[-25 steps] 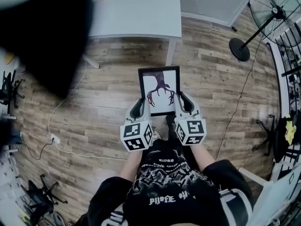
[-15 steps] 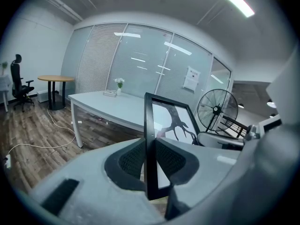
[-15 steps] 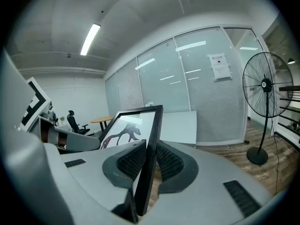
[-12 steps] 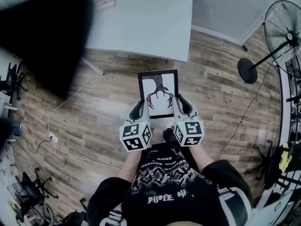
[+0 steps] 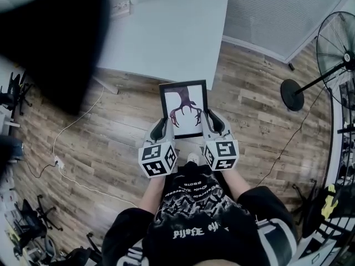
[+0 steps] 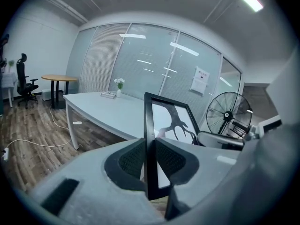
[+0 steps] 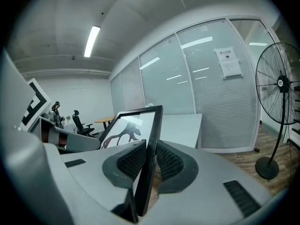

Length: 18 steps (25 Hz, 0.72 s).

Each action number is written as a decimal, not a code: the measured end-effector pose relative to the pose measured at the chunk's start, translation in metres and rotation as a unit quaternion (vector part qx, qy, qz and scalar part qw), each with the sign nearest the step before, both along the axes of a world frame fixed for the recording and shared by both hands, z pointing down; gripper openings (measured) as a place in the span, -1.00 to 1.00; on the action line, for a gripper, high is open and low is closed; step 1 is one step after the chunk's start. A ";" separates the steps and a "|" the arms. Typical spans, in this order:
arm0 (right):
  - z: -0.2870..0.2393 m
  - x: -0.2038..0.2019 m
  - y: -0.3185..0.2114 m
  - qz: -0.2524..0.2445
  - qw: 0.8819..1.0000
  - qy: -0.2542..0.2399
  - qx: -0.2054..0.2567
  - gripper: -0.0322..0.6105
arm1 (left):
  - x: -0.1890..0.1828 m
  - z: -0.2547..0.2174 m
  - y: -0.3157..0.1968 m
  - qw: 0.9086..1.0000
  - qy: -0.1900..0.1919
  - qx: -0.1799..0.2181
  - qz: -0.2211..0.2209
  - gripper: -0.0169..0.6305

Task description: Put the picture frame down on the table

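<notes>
Nearer the table (image 5: 166, 32) now, picture frame (image 5: 183, 108), seemingly level, is clamped by left tool (image 5: 165, 124) and right tool (image 5: 210, 121).

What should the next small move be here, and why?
Probably carry the frame forward over the table before lowering it. The left gripper and right gripper clamp its side edges, and it hangs mostly above the floor, its far edge only just reaching the table's near edge.
</notes>
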State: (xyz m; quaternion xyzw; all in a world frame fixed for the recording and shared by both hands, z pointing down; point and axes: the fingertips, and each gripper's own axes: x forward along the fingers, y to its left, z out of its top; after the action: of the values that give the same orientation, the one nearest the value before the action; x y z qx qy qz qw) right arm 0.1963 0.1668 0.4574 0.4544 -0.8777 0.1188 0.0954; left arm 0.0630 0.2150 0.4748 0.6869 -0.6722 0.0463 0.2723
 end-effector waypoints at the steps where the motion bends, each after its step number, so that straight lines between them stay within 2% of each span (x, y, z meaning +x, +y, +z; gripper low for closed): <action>1: 0.000 0.000 -0.004 -0.002 1.000 -0.002 -0.001 -0.68 | 0.000 0.000 -0.004 1.000 -0.001 -0.001 -0.003 -0.72; 9: 0.007 -0.009 -0.025 -0.010 1.000 -0.004 -0.010 -0.68 | -0.009 0.008 -0.025 1.000 0.004 -0.010 -0.013 -0.71; 18: 0.016 -0.033 -0.087 0.029 0.999 0.009 -0.021 -0.68 | -0.037 0.019 -0.099 0.999 0.013 -0.016 0.027 -0.71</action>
State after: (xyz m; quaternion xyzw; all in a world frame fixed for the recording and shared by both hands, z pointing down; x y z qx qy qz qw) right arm 0.1629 0.0796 0.4737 0.4790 -0.8604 0.1359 0.1089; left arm 0.0261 0.1162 0.4937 0.7008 -0.6492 0.0556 0.2905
